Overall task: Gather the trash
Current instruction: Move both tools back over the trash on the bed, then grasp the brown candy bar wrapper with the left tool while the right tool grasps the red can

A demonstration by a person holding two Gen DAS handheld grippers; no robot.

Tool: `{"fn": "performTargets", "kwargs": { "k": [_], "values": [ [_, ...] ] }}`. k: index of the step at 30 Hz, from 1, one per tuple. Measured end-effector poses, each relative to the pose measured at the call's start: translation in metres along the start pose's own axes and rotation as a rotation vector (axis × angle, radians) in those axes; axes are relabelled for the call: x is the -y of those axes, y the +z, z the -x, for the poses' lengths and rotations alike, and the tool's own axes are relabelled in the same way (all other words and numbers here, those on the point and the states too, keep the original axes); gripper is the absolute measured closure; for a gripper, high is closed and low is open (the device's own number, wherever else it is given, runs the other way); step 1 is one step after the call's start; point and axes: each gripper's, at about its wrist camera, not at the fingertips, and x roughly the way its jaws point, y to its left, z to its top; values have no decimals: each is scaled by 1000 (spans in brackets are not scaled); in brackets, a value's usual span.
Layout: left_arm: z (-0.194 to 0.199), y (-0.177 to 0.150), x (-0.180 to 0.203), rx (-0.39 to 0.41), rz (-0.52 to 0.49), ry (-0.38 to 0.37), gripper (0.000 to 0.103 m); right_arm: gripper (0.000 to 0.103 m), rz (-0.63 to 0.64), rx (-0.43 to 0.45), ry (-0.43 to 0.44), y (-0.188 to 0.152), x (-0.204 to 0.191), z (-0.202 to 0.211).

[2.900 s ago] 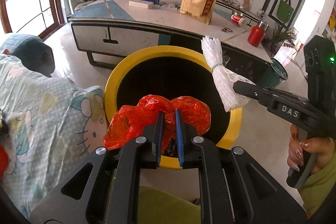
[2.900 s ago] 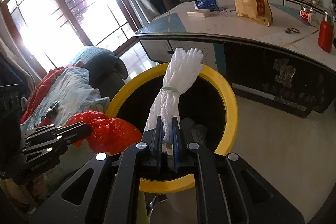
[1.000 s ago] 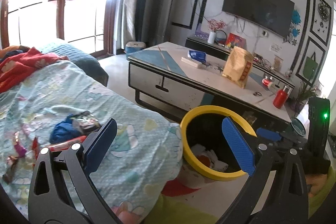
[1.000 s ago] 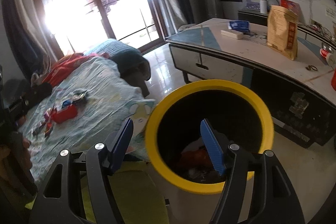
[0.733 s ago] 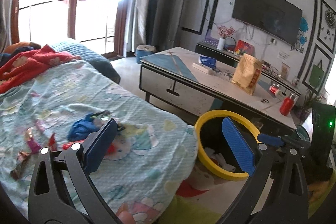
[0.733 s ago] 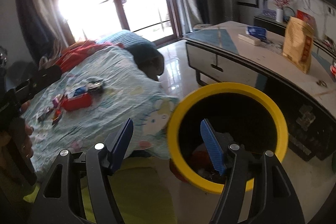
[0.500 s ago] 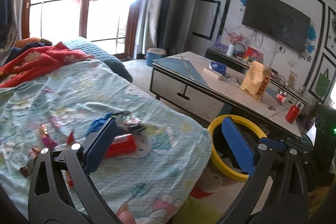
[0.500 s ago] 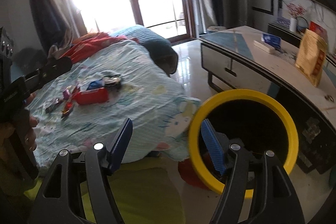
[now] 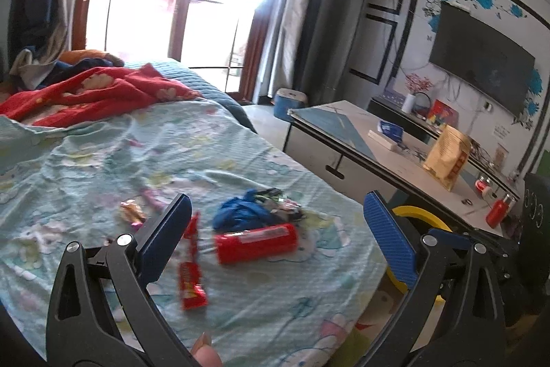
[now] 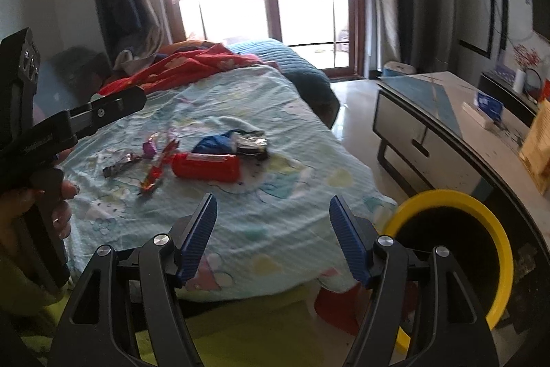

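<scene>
Trash lies on the light blue bed sheet: a red cylindrical packet, a flat red wrapper, a crumpled blue bag with silver foil wrappers, and small candy wrappers. My left gripper hangs open over the pile, nothing between its pads. My right gripper is open and empty above the bed's near edge. The yellow-rimmed bin stands on the floor at the right.
A low white table with a brown paper bag, a box and a red bottle stands beyond the bin. A red blanket lies at the bed's far end by the bright window. A hand holds the left gripper's handle.
Both grippers let the red bag and white bundle go into the bin, opened, and swung left from the bin toward the bed. The trash pile now sits ahead of both.
</scene>
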Motion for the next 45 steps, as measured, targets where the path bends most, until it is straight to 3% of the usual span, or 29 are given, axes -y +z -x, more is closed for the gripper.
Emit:
{"fn": "performTargets", "kwargs": {
  "k": [11,23,25,32,40,45],
  "values": [
    [6,3,-54,-21,33,96,11,37,163,-50,55,17,-43,-41],
    [7,-12,-111,-140,30,152,12,38,394,-116,105,32,-88,-92],
    [7,-18,-120,-159,49,148,16,38,436,-136,113,32,-95,-102],
    [-2,-34,-131,-240,78,89,45,39,554,-187,96,37,-113,-134],
    [-22,-53,-140,-336,97,77,49,40,622,-246,84,36,-115,-163],
    [-27,-57,-153,-359,136,81,65,41,625,-266,89,36,-117,-176]
  ]
}}
